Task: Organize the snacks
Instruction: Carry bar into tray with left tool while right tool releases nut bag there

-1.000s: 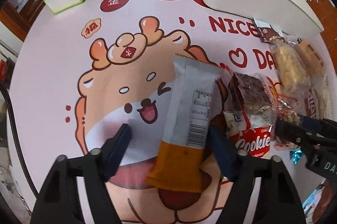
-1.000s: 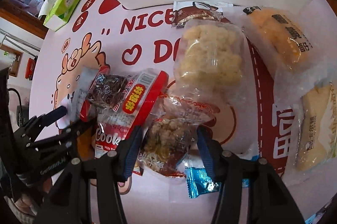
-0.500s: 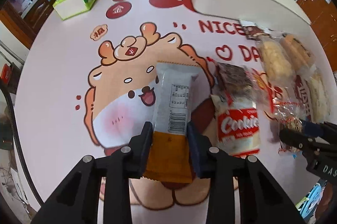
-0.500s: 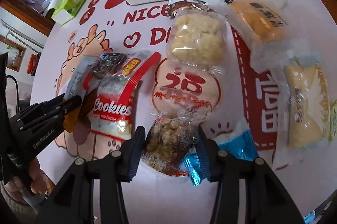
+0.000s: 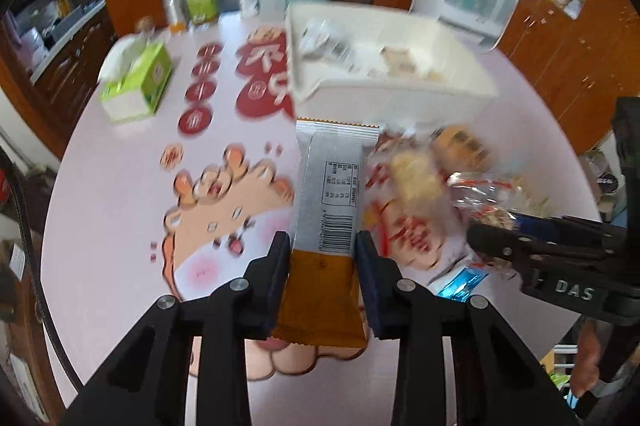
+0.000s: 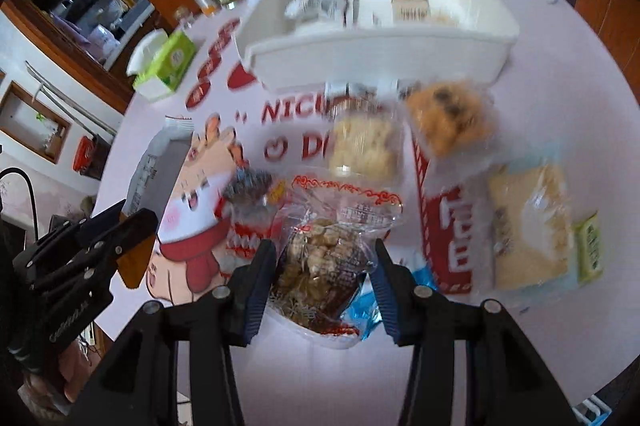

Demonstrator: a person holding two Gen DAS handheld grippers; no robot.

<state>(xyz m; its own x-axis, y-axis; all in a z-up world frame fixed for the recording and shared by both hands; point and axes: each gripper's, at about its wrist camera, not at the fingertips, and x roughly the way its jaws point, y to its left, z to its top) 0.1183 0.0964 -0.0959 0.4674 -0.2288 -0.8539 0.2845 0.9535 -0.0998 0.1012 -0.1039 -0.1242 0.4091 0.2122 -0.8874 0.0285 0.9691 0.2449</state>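
Above the printed surface [image 5: 100, 193], your left gripper [image 5: 322, 254] has its jaws clenched on the silver-and-orange snack bar [image 5: 330, 209], lifted clear and pointing toward the white bin [image 5: 400, 97]. Your right gripper [image 6: 324, 266] grips a clear nut-snack packet [image 6: 324, 258], raised over the other packets near the bin.

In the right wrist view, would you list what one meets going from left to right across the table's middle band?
Left gripper holding the grey-and-orange bar → nut snack bag in the right gripper → red-printed packet → pale yellow cake packet → small green packet.
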